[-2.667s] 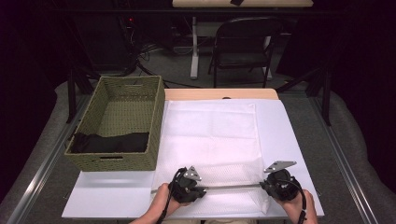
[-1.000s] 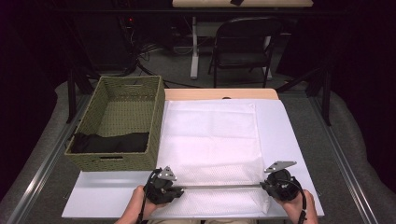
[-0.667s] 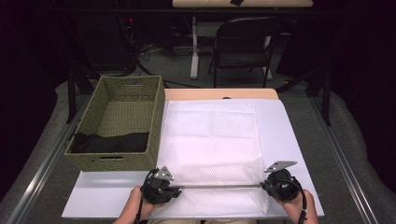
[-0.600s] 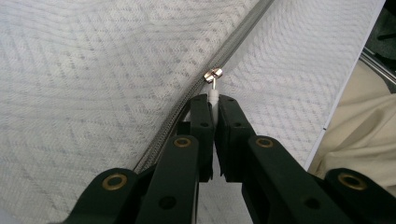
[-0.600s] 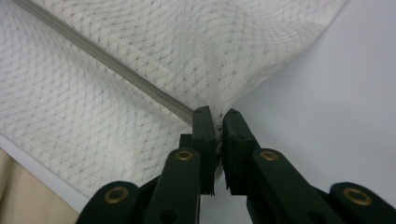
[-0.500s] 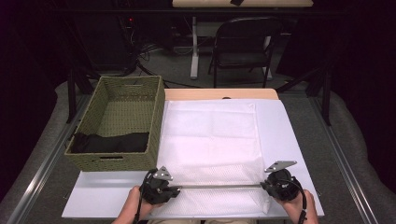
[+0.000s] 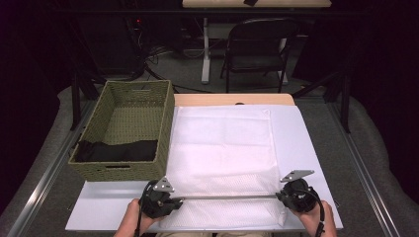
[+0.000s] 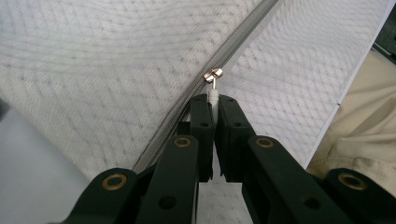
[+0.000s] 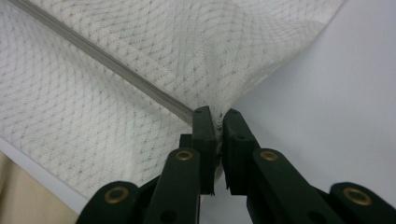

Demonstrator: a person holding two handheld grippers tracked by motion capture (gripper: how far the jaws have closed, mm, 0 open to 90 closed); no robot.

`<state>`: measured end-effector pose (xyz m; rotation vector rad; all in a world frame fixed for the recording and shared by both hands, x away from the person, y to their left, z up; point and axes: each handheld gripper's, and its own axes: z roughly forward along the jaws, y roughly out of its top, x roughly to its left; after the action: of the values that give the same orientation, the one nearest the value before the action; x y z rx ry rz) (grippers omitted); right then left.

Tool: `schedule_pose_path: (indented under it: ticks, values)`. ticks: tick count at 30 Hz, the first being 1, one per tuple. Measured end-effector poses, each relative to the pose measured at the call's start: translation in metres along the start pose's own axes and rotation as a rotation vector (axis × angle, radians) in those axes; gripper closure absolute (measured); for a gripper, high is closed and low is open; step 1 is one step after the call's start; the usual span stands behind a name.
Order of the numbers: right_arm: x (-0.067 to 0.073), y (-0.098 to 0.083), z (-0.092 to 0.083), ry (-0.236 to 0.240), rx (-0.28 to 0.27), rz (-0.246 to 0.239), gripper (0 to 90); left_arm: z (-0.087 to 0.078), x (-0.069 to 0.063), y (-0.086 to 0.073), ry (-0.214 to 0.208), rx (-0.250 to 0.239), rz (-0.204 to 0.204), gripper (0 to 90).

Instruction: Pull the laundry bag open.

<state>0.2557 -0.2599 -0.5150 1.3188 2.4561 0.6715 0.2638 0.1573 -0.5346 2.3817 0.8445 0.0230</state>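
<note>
Jaws of the left gripper (image 8: 212, 105) pinch the zipper pull (image 8: 213, 77); the right gripper (image 9: 215, 116) clamps the mesh bag's (image 7: 222, 148) near corner on the table (image 7: 306, 148). The tab is thin, so it could slip out under a jerky tug. The pull is plain in the left gripper view; the high view adds the basket (image 7: 126, 128) beyond.

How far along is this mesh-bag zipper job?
Both grips are set: the left tool pinches the zipper pull, the right tool clamps the mesh bag's corner. The slider sits near the bag's left end. Black cloth lies in the basket, outside the bag.
</note>
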Motion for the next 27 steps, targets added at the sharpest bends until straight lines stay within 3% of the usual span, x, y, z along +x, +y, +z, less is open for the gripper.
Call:
schedule_pose_path:
  ticks: [27]
  values:
    - [-0.001,0.001,0.002,-0.018,0.007,0.011,84.9,-0.017,0.015,-0.019,0.034,0.021,-0.046,86.3]
